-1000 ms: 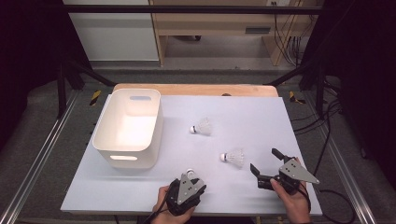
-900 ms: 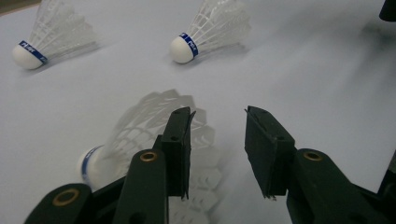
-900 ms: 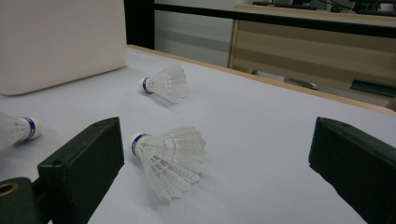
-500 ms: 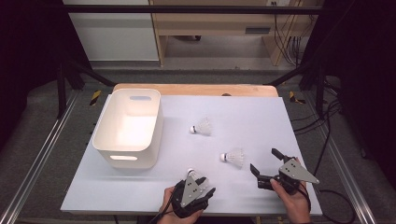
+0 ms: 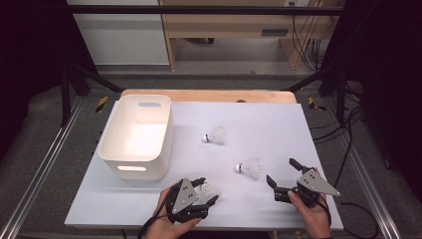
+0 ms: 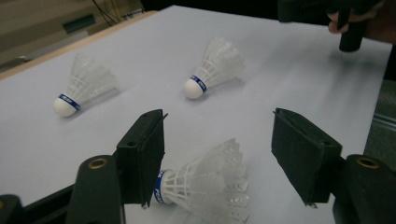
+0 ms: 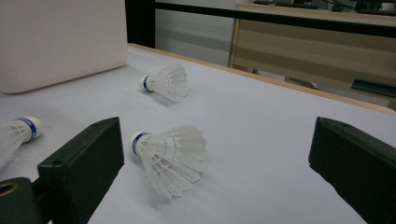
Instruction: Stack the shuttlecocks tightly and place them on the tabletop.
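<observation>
Left hand-held gripper [image 5: 205, 193] is sitting at the near edge of the counter [image 5: 259, 119], jaws apart and just been opening, with the nearest shuttlecock [image 5: 209, 189] lying between them; in the left gripper view that nearest shuttlecock [image 6: 205, 184] is lying on its side, its blue-banded cork end against the left jaw, feather skirt spreading toward the right jaw without touching it. Left hand [image 5: 166, 221] is wrapping the gripper body from below. Right hand-held gripper [image 5: 282, 175] is resting near the counter's near right corner, jaws wide apart, nothing pressing between them, right hand [image 5: 311, 211] holding it. Just beyond and to the left of it the middle shuttlecock [image 5: 249, 168] is lying on its side, cork pointing left; in the right gripper view this middle shuttlecock [image 7: 170, 156] is lying ahead of the jaws, close to the left one, not gripped. Farther out, toward the counter's middle, the far shuttlecock [image 5: 215, 135] is lying on its side, cork to the left too, well apart from both grippers. White bin [image 5: 161, 149] is standing upright on the left part of the counter, no shuttlecock visible inside.
</observation>
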### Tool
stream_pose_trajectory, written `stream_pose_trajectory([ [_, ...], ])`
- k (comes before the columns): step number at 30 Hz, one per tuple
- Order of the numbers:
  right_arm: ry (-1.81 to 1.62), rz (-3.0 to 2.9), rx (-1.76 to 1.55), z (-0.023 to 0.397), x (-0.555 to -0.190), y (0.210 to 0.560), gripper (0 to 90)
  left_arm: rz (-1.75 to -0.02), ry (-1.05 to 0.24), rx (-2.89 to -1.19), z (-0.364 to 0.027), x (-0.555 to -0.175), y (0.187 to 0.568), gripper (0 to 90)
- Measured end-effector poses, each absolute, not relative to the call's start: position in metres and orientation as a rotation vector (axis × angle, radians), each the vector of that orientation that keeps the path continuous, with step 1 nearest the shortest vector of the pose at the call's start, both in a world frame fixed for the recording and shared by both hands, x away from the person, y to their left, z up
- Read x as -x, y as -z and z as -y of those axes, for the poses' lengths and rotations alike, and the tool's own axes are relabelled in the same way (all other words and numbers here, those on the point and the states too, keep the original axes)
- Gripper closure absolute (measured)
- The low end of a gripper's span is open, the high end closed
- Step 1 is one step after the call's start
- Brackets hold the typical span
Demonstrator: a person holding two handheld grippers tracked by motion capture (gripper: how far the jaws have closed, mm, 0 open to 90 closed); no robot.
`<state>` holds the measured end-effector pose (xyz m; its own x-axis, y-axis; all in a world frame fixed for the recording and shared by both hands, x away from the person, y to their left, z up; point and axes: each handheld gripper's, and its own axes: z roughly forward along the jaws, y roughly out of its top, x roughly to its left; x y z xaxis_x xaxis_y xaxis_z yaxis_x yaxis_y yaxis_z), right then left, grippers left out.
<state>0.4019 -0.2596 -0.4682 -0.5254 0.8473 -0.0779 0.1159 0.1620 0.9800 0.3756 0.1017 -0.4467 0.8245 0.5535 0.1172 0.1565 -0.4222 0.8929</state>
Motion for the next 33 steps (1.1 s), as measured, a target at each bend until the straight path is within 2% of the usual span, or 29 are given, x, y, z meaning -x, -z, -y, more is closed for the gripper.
stream_pose_trajectory([
  [7, -1.413, -1.786, -0.919, 0.26, -0.402, 0.468, 3.5, -0.46, -0.498, -2.103, -0.087, -0.388, 0.466, 34.9],
  [9, -1.415, -1.786, -0.921, 0.26, -0.402, 0.468, 3.5, -0.468, -0.512, -2.103, -0.084, -0.392, 0.47, 39.2],
  [12, -1.419, -1.782, -0.922, 0.26, -0.402, 0.468, 3.5, -0.485, -0.533, -2.111, -0.08, -0.399, 0.475, 56.4],
  [14, -1.419, -1.782, -0.922, 0.26, -0.402, 0.468, 3.6, -0.489, -0.538, -2.11, -0.08, -0.4, 0.476, 64.4],
  [16, -1.419, -1.782, -0.922, 0.26, -0.402, 0.468, 3.6, -0.523, -0.559, -2.093, -0.078, -0.404, 0.476, 65.9],
  [17, -1.418, -1.783, -0.918, 0.26, -0.402, 0.468, 3.6, -0.553, -0.582, -2.074, -0.077, -0.407, 0.476, 72.1],
  [20, -1.416, -1.787, -0.918, 0.26, -0.402, 0.468, 3.6, -0.64, -0.604, -2.018, -0.073, -0.414, 0.472, 76.3],
  [22, -1.416, -1.789, -0.918, 0.26, -0.402, 0.468, 3.6, -0.682, -0.619, -2.009, -0.069, -0.42, 0.47, 76.6],
  [27, -1.412, -1.791, -0.918, 0.26, -0.402, 0.468, 3.6, -0.665, -0.543, -2.034, -0.058, -0.423, 0.473, 73.2],
  [33, -1.406, -1.795, -0.916, 0.26, -0.402, 0.468, 3.6, -0.624, -0.5, -1.999, -0.056, -0.417, 0.473, 59.7],
])
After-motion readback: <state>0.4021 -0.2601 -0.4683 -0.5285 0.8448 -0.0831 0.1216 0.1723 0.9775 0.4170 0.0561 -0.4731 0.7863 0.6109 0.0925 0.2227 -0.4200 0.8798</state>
